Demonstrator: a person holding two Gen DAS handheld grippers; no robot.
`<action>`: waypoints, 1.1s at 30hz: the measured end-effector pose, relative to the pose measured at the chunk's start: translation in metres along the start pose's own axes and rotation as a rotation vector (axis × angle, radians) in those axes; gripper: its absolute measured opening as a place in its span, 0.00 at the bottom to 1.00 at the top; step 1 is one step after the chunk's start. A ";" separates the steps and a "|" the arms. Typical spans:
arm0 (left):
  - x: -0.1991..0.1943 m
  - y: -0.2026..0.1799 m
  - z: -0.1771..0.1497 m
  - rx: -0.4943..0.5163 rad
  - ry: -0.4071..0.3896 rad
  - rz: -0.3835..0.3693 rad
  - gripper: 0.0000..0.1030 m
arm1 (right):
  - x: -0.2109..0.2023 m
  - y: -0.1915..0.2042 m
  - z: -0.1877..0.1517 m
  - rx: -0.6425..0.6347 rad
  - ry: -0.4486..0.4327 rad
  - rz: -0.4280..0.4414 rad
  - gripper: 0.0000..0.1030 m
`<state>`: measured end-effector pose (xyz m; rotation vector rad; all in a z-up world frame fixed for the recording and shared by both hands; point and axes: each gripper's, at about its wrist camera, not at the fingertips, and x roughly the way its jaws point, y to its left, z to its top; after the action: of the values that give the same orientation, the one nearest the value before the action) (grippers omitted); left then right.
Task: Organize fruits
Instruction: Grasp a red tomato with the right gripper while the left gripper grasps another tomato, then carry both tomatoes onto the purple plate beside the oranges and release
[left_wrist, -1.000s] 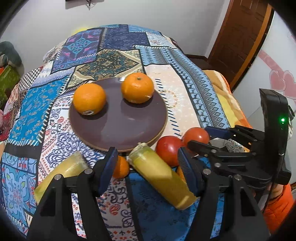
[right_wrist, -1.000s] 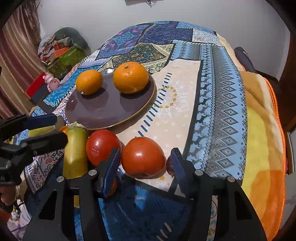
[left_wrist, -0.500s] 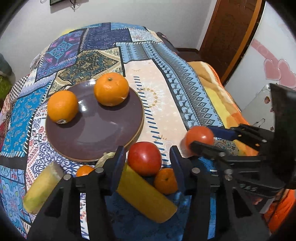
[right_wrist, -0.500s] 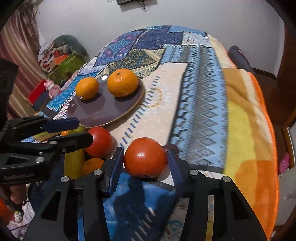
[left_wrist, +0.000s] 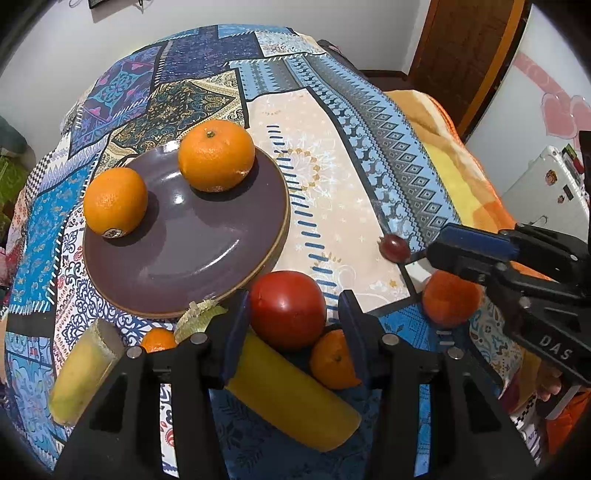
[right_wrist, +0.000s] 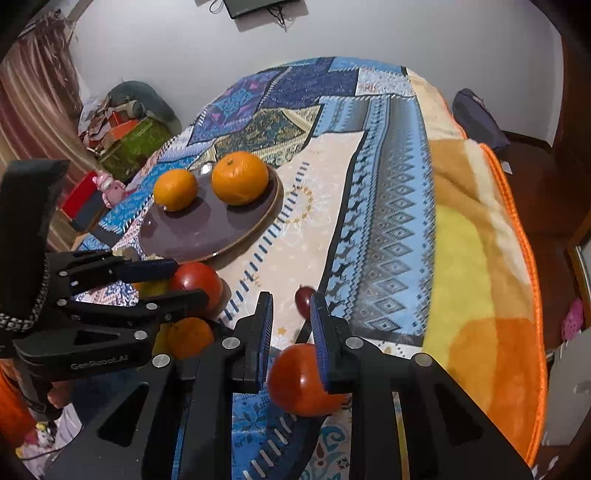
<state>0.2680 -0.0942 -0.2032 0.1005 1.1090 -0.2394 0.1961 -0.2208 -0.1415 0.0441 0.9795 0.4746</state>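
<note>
Red tomato is sitting on the patterned cloth, just off the plate's near edge. The left gripper is straddling it, and having just been closing, its pads look to be pinching the tomato's sides. Small mandarin is touching the tomato at 5 o'clock, and a yellow cob-like piece is lying at 6. Plate is lying at 10 o'clock, carrying two oranges at its far side with its near half bare. Likely step: carrying this tomato onto the plate. Best done by lifting straight up first to avoid dragging the mandarin, then setting down on the bare part. Right gripper has just been closing and is pressed together on nothing. Second tomato is sitting outside the jaws, under the right finger, so it needs reopening and recentring.
</note>
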 end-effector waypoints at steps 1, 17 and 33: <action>0.000 0.000 0.000 0.006 0.002 0.006 0.47 | 0.001 0.000 -0.002 -0.002 0.007 0.002 0.19; 0.020 -0.011 0.002 0.083 0.009 0.065 0.46 | -0.001 -0.004 -0.027 -0.009 0.049 -0.041 0.48; -0.022 0.006 0.003 -0.006 -0.062 -0.040 0.45 | 0.004 0.003 -0.024 -0.019 0.040 -0.069 0.45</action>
<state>0.2626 -0.0862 -0.1826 0.0651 1.0503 -0.2734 0.1772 -0.2207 -0.1577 -0.0167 1.0123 0.4224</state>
